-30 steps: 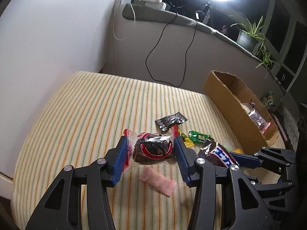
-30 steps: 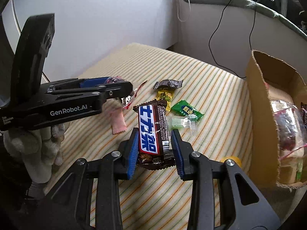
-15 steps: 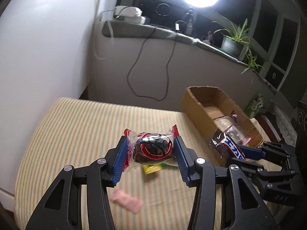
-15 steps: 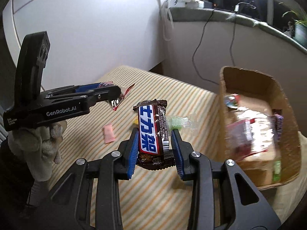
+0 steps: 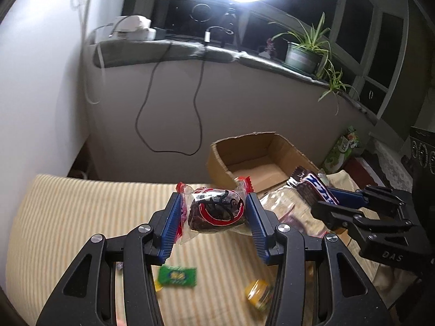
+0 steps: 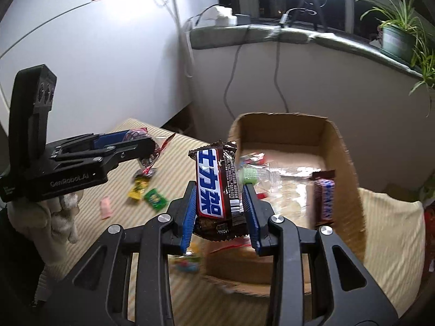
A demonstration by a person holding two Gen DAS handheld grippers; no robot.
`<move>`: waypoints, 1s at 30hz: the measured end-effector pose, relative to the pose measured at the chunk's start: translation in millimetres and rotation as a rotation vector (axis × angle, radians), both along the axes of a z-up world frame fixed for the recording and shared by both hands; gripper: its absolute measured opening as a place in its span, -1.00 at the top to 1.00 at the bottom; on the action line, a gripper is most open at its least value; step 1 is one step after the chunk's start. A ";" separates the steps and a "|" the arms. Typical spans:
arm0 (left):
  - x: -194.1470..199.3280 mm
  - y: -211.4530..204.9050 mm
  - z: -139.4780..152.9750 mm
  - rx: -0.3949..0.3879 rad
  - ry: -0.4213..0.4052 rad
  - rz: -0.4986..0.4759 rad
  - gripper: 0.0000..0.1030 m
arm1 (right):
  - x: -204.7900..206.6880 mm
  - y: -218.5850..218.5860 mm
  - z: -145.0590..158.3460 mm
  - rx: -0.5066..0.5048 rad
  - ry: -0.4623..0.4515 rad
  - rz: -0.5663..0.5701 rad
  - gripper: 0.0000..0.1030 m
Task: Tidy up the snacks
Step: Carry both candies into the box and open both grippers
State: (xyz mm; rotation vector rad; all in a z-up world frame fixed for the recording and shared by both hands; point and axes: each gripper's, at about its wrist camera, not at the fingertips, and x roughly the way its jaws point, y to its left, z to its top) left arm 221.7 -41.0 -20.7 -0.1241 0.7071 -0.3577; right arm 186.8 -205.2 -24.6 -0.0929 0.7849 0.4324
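Now L claw (image 5: pixel 214 214) grips wrapped cake (image 5: pixel 216 212); R claw (image 6: pixel 218 203) grips choc bar (image 6: pixel 214 187) by box (image 6: pixel 350 163).

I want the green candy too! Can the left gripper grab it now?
Probably not: the left gripper is already shut on a wrapped cake, and the green candy lies on the cloth below it.

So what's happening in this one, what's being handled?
A person holds a gripper in each hand. The left gripper is clamped on a clear-wrapped dark snack; the right gripper is clamped on a chocolate bar. Both are held up by the cardboard box, which already contains snacks. A few small candies remain on the striped cloth.
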 end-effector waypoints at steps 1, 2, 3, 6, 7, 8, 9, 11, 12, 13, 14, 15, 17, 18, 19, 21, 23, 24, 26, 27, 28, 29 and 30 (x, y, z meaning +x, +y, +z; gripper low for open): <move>3.6 -4.9 0.6 0.000 0.000 -0.006 0.09 | 5.6 -5.1 -0.5 -0.001 0.004 -0.009 0.33; 6.2 -8.8 1.0 0.001 -0.001 -0.012 0.09 | 10.0 -9.6 -1.1 -0.001 0.008 -0.017 0.33; 10.0 -13.9 1.8 0.004 -0.001 -0.018 0.09 | 14.6 -14.1 -1.5 0.000 0.012 -0.023 0.33; 20.4 -29.0 3.5 0.014 -0.002 -0.037 0.09 | 29.1 -25.6 -1.0 -0.009 0.018 -0.041 0.33; 22.8 -33.0 3.4 0.018 -0.002 -0.044 0.09 | 32.7 -28.3 -0.8 -0.010 0.020 -0.046 0.33; 25.9 -37.2 3.6 0.022 -0.001 -0.049 0.09 | 36.2 -32.0 -0.6 -0.010 0.023 -0.052 0.33; 28.9 -41.9 3.6 0.029 -0.001 -0.056 0.09 | 40.7 -35.9 -0.5 -0.009 0.027 -0.058 0.33; 34.6 -49.4 3.2 0.037 0.000 -0.067 0.09 | 49.5 -44.1 -0.5 -0.007 0.034 -0.071 0.33; 38.4 -53.9 2.4 0.040 0.002 -0.074 0.09 | 53.9 -47.5 -0.7 -0.006 0.037 -0.078 0.33; 41.0 -56.9 2.1 0.043 0.003 -0.077 0.09 | 59.3 -51.3 -1.2 -0.004 0.042 -0.084 0.33; 44.5 -60.6 1.9 0.045 0.005 -0.081 0.09 | 63.3 -53.7 -1.7 -0.003 0.046 -0.089 0.33; 48.1 -64.4 1.1 0.048 0.006 -0.085 0.09 | 68.1 -56.3 -2.4 -0.002 0.052 -0.094 0.33; 52.9 -69.0 -0.3 0.055 0.009 -0.091 0.09 | 76.9 -60.8 -3.8 0.000 0.063 -0.100 0.33; 55.3 -71.4 -1.2 0.058 0.011 -0.094 0.09 | 81.8 -62.2 -4.7 -0.002 0.069 -0.101 0.33; 58.0 -73.8 -2.6 0.060 0.014 -0.097 0.09 | 83.5 -63.1 -5.6 -0.006 0.073 -0.101 0.33; 62.6 -78.3 -5.7 0.063 0.022 -0.104 0.09 | 88.8 -64.1 -7.6 -0.012 0.077 -0.104 0.33; 64.9 -81.6 -8.3 0.066 0.027 -0.107 0.09 | 93.9 -66.3 -10.3 -0.012 0.085 -0.108 0.33; 65.8 -83.6 -9.7 0.068 0.030 -0.109 0.09 | 96.0 -67.6 -11.7 -0.009 0.089 -0.110 0.33; 67.1 -86.2 -12.0 0.070 0.035 -0.111 0.09 | 99.2 -70.3 -14.2 -0.004 0.095 -0.114 0.33; 68.1 -87.4 -12.9 0.070 0.037 -0.112 0.09 | 100.4 -71.3 -15.2 -0.003 0.098 -0.115 0.33; 68.8 -88.2 -14.0 0.070 0.040 -0.115 0.09 | 101.7 -71.7 -16.3 -0.003 0.099 -0.116 0.33; 69.0 -89.0 -14.7 0.071 0.042 -0.117 0.09 | 102.6 -72.1 -17.1 -0.004 0.099 -0.118 0.33; 69.1 -90.0 -15.5 0.073 0.044 -0.118 0.09 | 103.0 -72.9 -18.1 -0.005 0.100 -0.119 0.33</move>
